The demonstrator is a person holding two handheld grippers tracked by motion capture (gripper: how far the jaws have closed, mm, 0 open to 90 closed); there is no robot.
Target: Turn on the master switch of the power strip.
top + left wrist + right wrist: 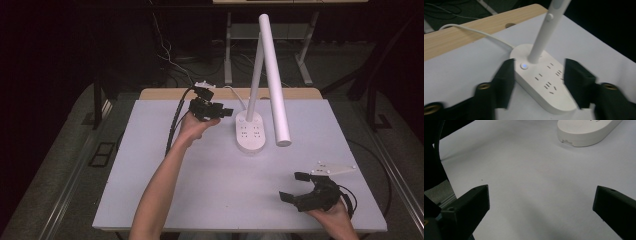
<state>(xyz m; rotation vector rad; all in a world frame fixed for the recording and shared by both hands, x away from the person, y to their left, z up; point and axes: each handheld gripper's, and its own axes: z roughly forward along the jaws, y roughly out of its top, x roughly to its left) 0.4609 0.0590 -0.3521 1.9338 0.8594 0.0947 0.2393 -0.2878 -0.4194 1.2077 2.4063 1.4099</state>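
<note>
Nearest the high camera, the person's right hand holds the right tongs (294,187) low over the near right part of the white bench (210,200); their jaws stand wide apart with nothing between them, and the right gripper view confirms bare bench surface in the gap.

Left tongs (220,112) are held at the far side of the bench, pointing toward the white desk lamp with an oval base (250,134). In the left gripper view the jaws stand apart, one on each side of the oval base (544,82), not yet touching it as far as can be told; motion blur on the jaws prevents a firmer finding.

The lamp stands at the far middle of the bench, its white tubular stem (256,75) rising from the base and its white bar-shaped head (275,85) angled down toward the right. Socket slots are set in the top of the base, and a small round button with a blue light (524,66) sits beside the foot of the stem. A white cable (474,31) runs from the base toward the wooden bench edge (461,37).

Judgement: the step in hand is the approach of the left tongs to the lamp base, probably to press the lit button or to steady the base. The next move calls for a short, controlled advance, aligned on the button and clear of the stem.

Containers: none observed on the bench.
</note>
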